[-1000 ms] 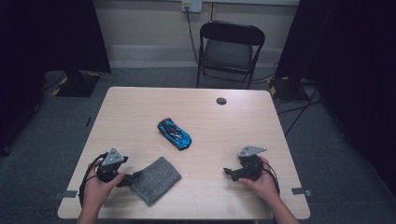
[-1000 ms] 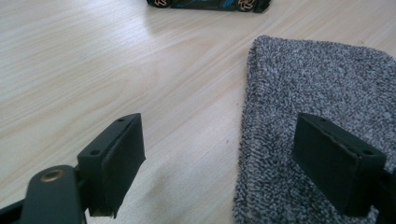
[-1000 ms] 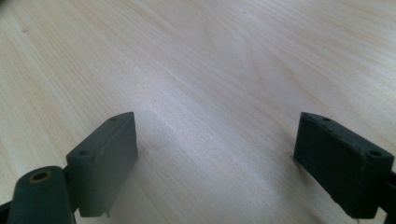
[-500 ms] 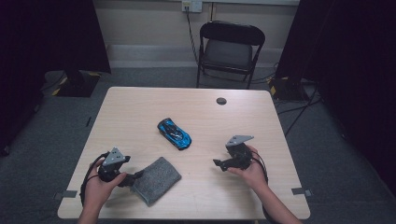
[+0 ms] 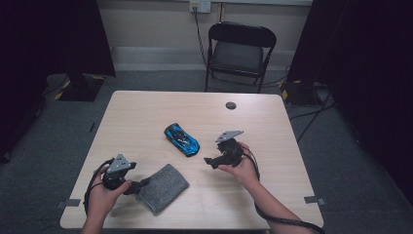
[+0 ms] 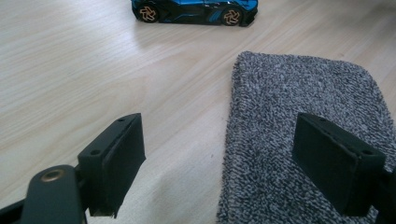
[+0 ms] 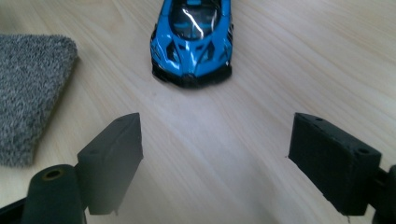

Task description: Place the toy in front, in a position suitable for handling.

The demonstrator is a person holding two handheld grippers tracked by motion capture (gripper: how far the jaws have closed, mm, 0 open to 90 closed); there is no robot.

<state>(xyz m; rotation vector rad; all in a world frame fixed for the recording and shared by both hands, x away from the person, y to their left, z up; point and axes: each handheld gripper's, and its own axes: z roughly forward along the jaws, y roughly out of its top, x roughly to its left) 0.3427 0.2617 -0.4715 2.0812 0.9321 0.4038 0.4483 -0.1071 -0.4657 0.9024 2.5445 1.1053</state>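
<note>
The right hand-held gripper is hovering just right of the blue toy car, jaws spread wide and pointed at it. In the right gripper view the car is sitting nose-on ahead of the open jaws, a strip of bare wood between them, so nothing is being gripped yet. Judging by that line-up, the pick of the car is only being approached, not started.

Over on the near left, the left hand-held gripper is resting at the left edge of the grey cloth, also released. In the left gripper view its jaws are straddling that edge: one is hanging over the cloth, the other over bare tabletop, and neither is pinching the fabric (no bunching or lift in the weave, as far as can be seen). The car is showing side-on at the far edge of that view, well beyond the cloth.

So the tally, as a judgement: both things are lying flat on the tabletop, apart from each other, both untouched. What is looking left is nearly everything: closing on the car, closing on the cloth, and bringing the two together, presumably for a wipe. A small dark disc is sitting at the far side, out of play.
</note>
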